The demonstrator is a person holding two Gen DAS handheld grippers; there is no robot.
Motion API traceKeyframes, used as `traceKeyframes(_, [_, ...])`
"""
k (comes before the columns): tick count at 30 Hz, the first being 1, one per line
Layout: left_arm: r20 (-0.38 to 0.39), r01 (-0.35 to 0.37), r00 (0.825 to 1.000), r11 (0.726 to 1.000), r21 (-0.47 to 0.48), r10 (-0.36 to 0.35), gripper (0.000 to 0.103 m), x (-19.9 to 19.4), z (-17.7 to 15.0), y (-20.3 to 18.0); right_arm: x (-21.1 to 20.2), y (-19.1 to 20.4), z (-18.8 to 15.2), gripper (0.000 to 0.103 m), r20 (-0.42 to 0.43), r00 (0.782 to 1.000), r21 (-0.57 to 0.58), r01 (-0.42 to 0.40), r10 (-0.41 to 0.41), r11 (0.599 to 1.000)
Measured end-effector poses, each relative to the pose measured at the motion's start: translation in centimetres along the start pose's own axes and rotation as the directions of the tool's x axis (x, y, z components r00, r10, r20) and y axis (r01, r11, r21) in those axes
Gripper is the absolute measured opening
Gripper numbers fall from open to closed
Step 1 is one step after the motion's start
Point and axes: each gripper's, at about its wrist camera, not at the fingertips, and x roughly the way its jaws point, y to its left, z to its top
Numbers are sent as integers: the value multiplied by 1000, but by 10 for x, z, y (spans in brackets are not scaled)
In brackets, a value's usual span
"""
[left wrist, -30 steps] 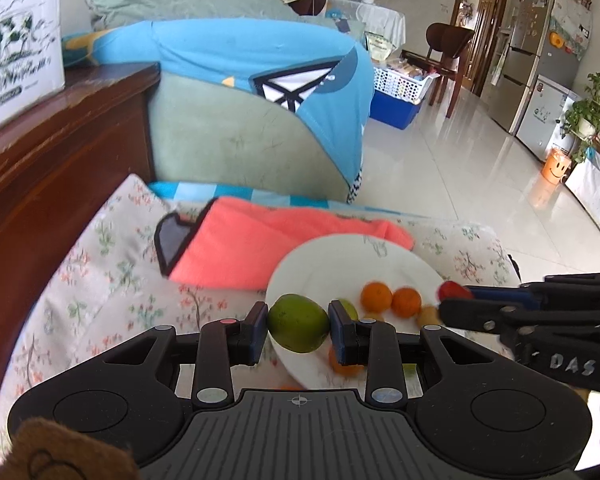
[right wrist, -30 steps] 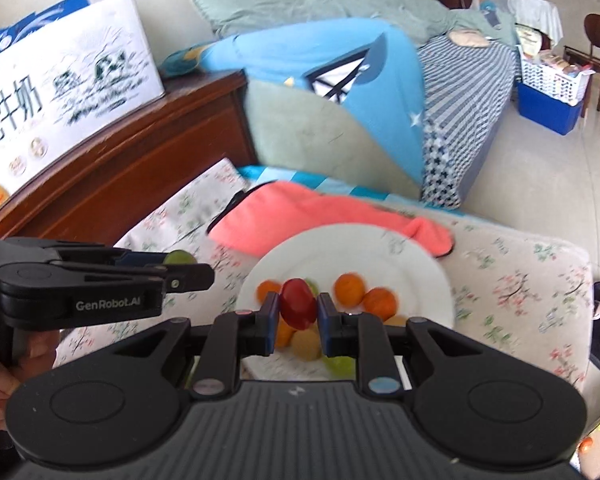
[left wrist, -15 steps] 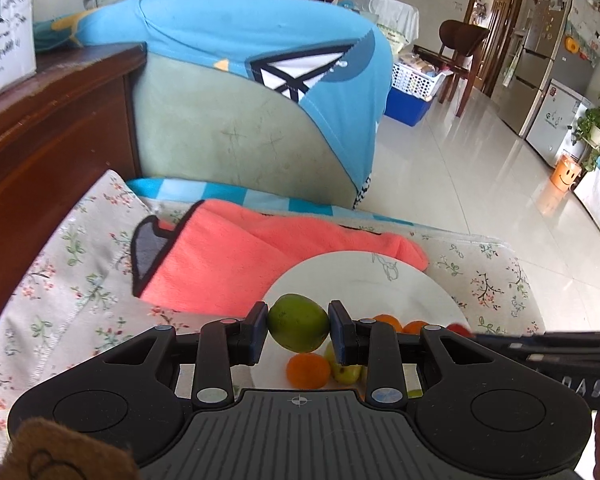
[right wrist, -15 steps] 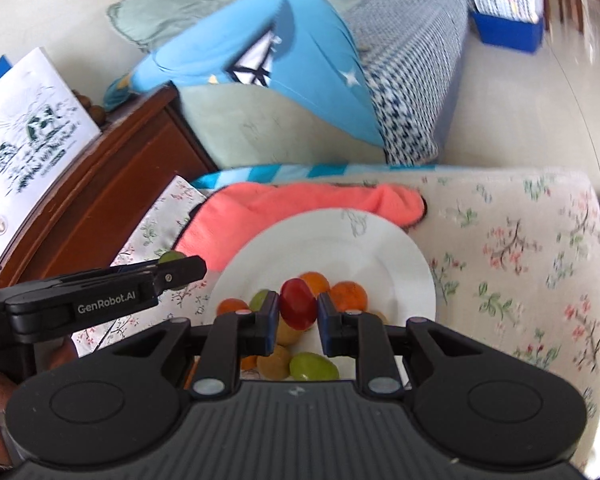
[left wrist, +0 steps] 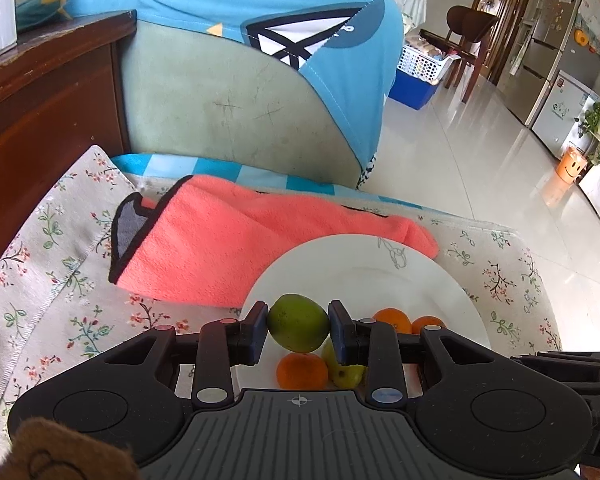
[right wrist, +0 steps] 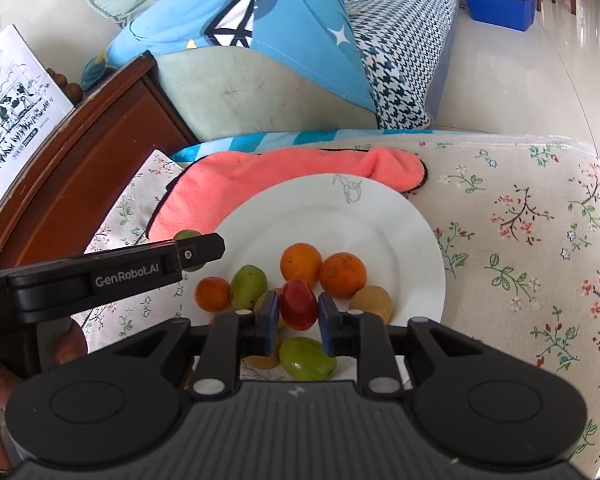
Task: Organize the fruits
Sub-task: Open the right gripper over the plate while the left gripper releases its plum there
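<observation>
Fruit crowds the near half of the plate [right wrist: 400, 216], and both grippers hang just above it. The left gripper [left wrist: 298, 330] is clamped on a green mango [left wrist: 298, 328] over the plate's left edge. The right gripper [right wrist: 299, 312] has its jaws easing apart round a red fruit [right wrist: 298, 309]; a sliver of gap shows at the right pad. Let go from here, the red fruit would likely land on the heap of oranges [right wrist: 342, 275] and roll, maybe knocking one off onto the floral cloth [right wrist: 520, 240]. The mango, set so near the rim, could tip out too.
</observation>
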Motion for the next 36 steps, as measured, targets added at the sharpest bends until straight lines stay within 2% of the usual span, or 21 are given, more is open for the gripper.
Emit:
traceKeyframes(5, [16, 6, 1000, 1000, -19, -5, 34, -5, 2, 0, -3, -2, 1, 24, 11, 1000, 16, -2, 2, 1000])
traceKeyframes(6, [22, 8, 1000, 1000, -29, -7, 41, -7, 3, 0, -4, -2, 2, 24, 15, 1000, 22, -5, 5, 1000])
traceKeyframes(7, [27, 6, 1000, 999, -38, -5, 52, -9, 4, 1, -5, -2, 2, 24, 16, 1000, 25, -10, 10, 1000])
traceKeyframes(9, [45, -6, 999, 999, -43, 8, 59, -15, 6, 1, -7, -1, 2, 25, 20, 1000, 19, -15, 14, 1000])
traceKeyframes(14, [62, -11, 998, 999, -36, 13, 64, -29, 9, 2, -12, 5, 0, 27, 22, 999, -10, -31, 31, 999])
traceKeyframes(19, [73, -50, 996, 999, -15, 51, 65, -44, 7, 6, -15, 14, -6, 29, 13, 999, -57, -40, 40, 998])
traceKeyframes(24, [67, -56, 996, 997, -50, 59, 66, -57, 1, 16, -19, 19, -10, 31, 9, 999, -98, -41, 42, 994])
traceKeyframes(36, [51, -93, 994, 993, -75, 97, 67, -77, -16, 36, -27, 12, -17, 31, 13, 999, -71, -36, 37, 997])
